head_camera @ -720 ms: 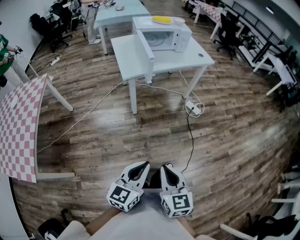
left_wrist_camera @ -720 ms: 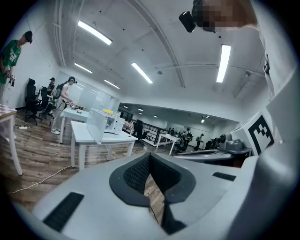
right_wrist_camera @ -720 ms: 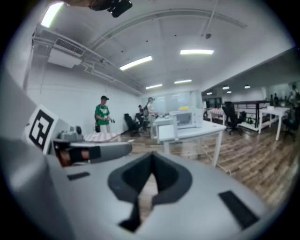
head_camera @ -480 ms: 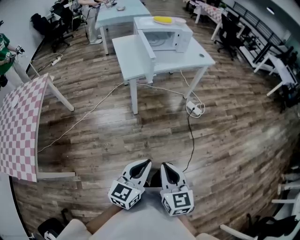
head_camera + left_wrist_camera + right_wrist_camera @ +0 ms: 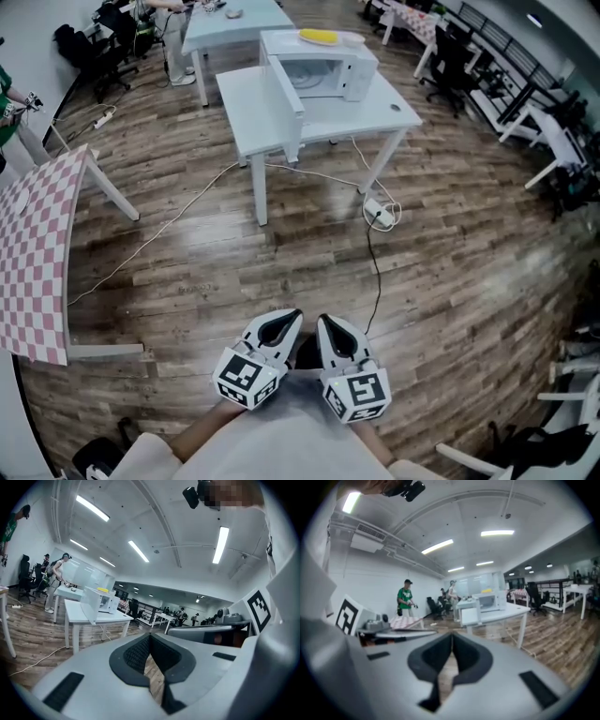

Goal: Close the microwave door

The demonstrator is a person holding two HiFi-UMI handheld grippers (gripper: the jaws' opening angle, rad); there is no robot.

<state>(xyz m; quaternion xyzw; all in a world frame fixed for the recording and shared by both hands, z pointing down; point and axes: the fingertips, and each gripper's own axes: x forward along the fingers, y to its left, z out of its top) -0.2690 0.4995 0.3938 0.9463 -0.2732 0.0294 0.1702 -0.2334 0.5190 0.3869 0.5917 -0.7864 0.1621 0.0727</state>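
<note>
A brown wood-plank floor (image 5: 469, 281) fills most of the head view. Toward the far end stands a white rectangular table (image 5: 246, 103). A table with a pink-and-white checked cloth (image 5: 37, 253) sits at the left edge of the view.

A white box-shaped microwave (image 5: 328, 67) stands at the far edge of the white table. Its white microwave door (image 5: 287, 86) is swung wide open, reaching across the tabletop to the near edge. A flat yellow object (image 5: 319, 37) lies on the microwave's top.

At the bottom of the view the person holds both tools side by side, close to the body and well apart from the table. The grey left gripper (image 5: 279, 323) has its dark pads pressed together at the tips, with nothing between them. The grey right gripper (image 5: 336, 326) is likewise closed and empty, only floor showing through the slit.

A white power strip (image 5: 380, 214) lies on the floor near the table's right front leg. A thin black cable (image 5: 372, 272) runs from it toward the grippers.
</note>
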